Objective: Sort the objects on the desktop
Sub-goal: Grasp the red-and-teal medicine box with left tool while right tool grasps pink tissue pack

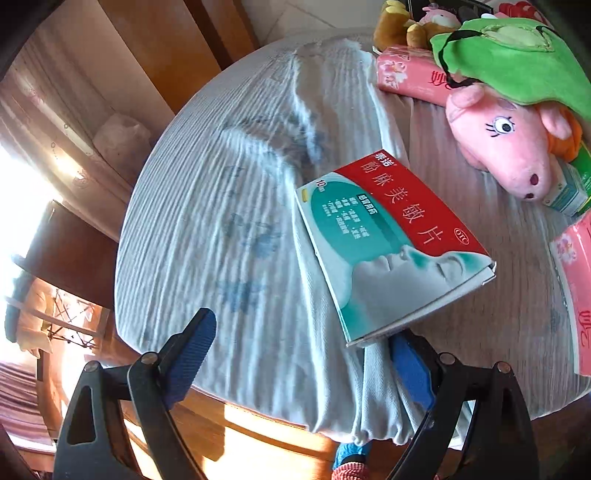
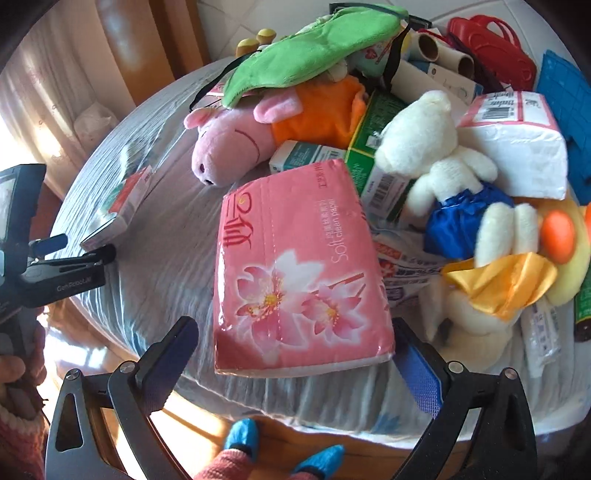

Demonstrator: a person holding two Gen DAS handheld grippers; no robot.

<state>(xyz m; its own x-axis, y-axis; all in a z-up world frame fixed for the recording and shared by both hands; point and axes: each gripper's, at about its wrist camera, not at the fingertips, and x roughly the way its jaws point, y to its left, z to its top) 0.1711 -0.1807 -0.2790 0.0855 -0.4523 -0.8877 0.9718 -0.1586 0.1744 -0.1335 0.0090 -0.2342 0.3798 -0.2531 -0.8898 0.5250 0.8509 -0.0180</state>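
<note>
Sunlight floods pale curtains [image 1: 55, 122] and wooden floor [image 1: 236, 439] beside a cloth-covered round table [image 1: 207, 229].

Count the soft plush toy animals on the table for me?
4, maybe more hidden: pink plush pig under the green cloth, white plush bear, yellow plush duck at right, brown plush toy far behind.

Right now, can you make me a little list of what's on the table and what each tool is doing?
table: round, covered by a wrinkled pale cloth
left tool: open, medicine box just ahead, not gripped
right tool: open, pink tissue pack between its fingers, not squeezed
pile: pink pig toy, green plush, white bear, cardboard tubes
</note>
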